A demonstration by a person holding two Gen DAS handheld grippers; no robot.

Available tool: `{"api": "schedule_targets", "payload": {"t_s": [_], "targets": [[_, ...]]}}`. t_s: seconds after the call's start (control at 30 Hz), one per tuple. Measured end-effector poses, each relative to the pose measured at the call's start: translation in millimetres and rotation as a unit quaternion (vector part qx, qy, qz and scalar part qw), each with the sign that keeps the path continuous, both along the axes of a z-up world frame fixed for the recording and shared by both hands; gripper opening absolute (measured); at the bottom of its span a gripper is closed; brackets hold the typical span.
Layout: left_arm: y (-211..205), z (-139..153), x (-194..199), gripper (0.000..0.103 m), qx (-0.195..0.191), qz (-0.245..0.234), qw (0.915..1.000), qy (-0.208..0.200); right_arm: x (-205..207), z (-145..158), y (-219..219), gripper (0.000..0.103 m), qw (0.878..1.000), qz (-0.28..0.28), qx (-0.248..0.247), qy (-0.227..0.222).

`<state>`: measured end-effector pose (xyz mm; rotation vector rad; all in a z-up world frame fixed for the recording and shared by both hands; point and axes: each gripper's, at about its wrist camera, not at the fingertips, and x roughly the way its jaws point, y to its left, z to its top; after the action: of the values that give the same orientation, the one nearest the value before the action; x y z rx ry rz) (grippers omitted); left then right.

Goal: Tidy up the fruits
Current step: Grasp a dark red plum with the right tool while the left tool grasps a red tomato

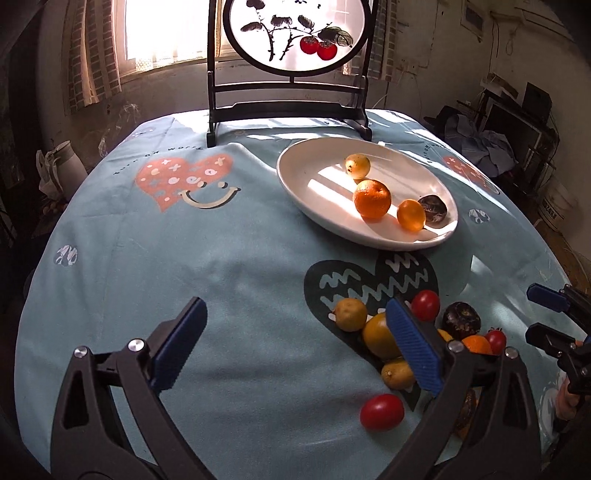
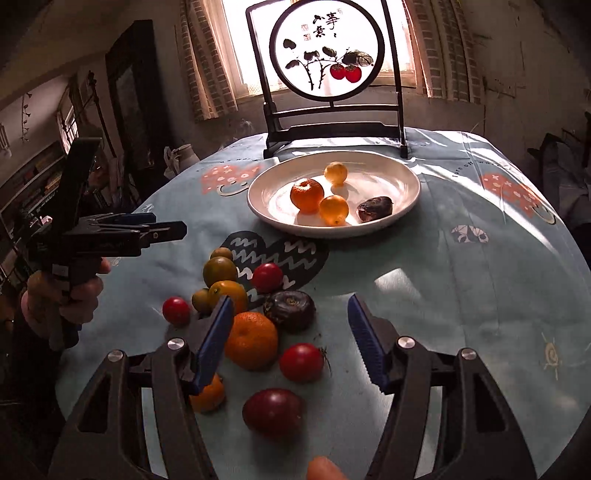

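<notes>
Tablecloth (image 2: 424,280): fruits (image 2: 251,339) beneath spread right tongs (image 2: 291,332)

tablecloth (image 1: 221,266) blue (heart prints) | painted screen (image 2: 327,55) at far edge | window (image 1: 166,29)

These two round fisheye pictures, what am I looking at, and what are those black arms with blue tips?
Those are hand-held tongs, one per hand, each carrying a camera that looks along its two blue-padded fingers. One picture comes from the left tongs, the other from the right tongs. Both are open and hold nothing. On the light blue patterned tablecloth sits a white oval plate with four fruits, and a loose pile of oranges, tomatoes and dark fruits lies nearer. Behind stands a dark-framed round painted screen.
</notes>
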<state>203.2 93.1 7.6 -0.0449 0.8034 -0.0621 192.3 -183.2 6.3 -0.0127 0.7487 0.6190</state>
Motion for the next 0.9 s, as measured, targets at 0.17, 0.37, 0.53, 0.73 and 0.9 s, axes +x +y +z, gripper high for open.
{"api": "schedule_targets", "payload": {"t_s": [0.17, 0.37, 0.53, 0.73, 0.9], "targets": [[-3.2, 0.5, -5.4, 0.099, -0.006, -0.016, 0.9999, 0.001, -33.6, -17.2, 3.0, 0.064, 0.999, -0.007, -0.03, 0.029], [0.4, -3.6, -14.2, 0.099, 0.007, -0.02, 0.9998, -0.003, -38.0, -32.2, 17.1, 0.063, 0.996, -0.012, -0.082, 0.026], [15.4, -17.0, -23.4, 0.099, -0.019, -0.035, 0.999, 0.02, -32.7, -39.2, 15.5, 0.041, 0.996, -0.005, -0.076, 0.052], [8.9, -24.9, -47.1, 0.098, -0.028, -0.099, 0.9946, 0.017, -31.3, -36.9, 4.4, 0.039, 0.997, -0.013, -0.037, 0.06], [-16.1, -30.0, -53.1, 0.082, -0.005, -0.153, 0.988, 0.016, -25.6, -36.2, -7.3, 0.039, 0.997, -0.025, 0.0, 0.076]]}}
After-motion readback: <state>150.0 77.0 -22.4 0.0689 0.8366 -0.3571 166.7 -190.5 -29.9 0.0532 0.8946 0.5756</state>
